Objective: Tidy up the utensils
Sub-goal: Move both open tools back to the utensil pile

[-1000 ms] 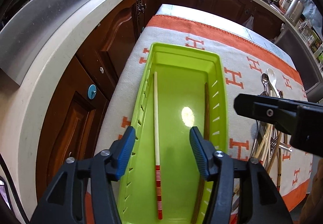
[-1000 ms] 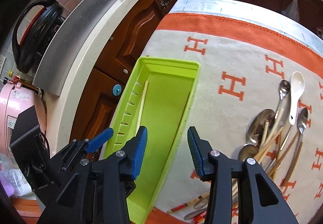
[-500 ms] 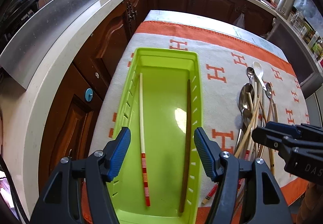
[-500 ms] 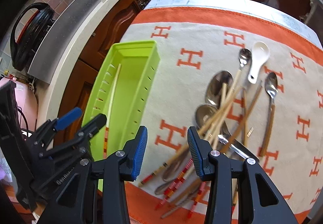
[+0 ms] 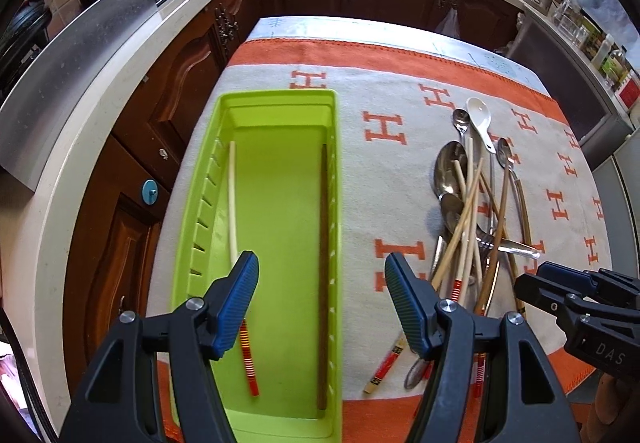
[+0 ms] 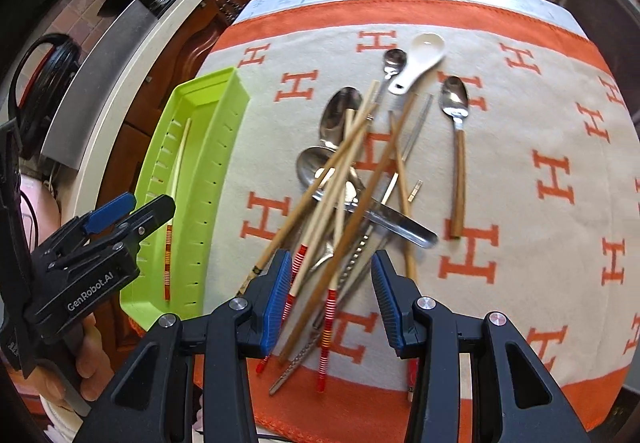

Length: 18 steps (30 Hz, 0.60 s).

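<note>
Both tongs have swung away from the green tray toward the heap of utensils since a second ago. Right tongs [image 6: 331,299] now hang over the near ends of the tangled chopsticks [image 6: 344,179], released, with several red-striped ends showing between the jaws but nothing pinched. Left tongs [image 5: 322,303] have just been opening and stand released and empty, straddling the tray's [image 5: 276,103] right wall. Beneath and just left of them lie a pale red-banded chopstick [image 5: 233,199] and a dark chopstick [image 5: 323,243], already in the tray. Spoons [image 6: 454,99] and a white ceramic spoon [image 6: 420,59] wait beyond the right tongs on the blanket-covered bench [image 6: 540,123]. Judging by this, two pieces are sorted and the next pick from the pile is about to begin.
</note>
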Each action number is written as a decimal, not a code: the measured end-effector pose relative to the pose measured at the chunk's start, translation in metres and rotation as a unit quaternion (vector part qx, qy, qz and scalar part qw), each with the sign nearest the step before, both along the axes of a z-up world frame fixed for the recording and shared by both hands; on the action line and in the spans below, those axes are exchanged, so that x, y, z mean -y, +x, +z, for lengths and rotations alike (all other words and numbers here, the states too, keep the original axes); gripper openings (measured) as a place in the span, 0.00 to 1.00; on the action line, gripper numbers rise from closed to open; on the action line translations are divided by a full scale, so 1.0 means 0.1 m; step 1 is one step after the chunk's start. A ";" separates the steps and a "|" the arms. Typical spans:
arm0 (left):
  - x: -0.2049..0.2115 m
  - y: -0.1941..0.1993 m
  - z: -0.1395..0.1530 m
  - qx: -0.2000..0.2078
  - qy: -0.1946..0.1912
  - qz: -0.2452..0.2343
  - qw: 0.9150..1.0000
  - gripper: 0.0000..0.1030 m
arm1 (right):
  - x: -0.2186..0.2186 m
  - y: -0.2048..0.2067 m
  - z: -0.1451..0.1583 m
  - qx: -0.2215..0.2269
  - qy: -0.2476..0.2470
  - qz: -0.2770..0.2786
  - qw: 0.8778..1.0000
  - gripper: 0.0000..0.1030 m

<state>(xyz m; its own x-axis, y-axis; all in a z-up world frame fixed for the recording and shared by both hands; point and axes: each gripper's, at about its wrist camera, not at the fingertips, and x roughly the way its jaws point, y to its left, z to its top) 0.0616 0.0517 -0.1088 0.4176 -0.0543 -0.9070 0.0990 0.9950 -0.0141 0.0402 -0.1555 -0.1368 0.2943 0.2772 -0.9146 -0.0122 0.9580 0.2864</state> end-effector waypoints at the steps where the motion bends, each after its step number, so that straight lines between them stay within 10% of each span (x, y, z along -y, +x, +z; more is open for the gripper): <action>1: 0.03 0.00 -0.01 -0.003 0.000 -0.004 1.000 0.62 | 0.05 -0.03 -0.01 -0.002 0.005 -0.007 1.000 0.41; 18: 0.55 0.09 -0.31 -0.055 -0.030 -0.081 0.995 0.57 | 0.42 -0.10 -0.22 -0.010 0.043 -0.056 0.997 0.41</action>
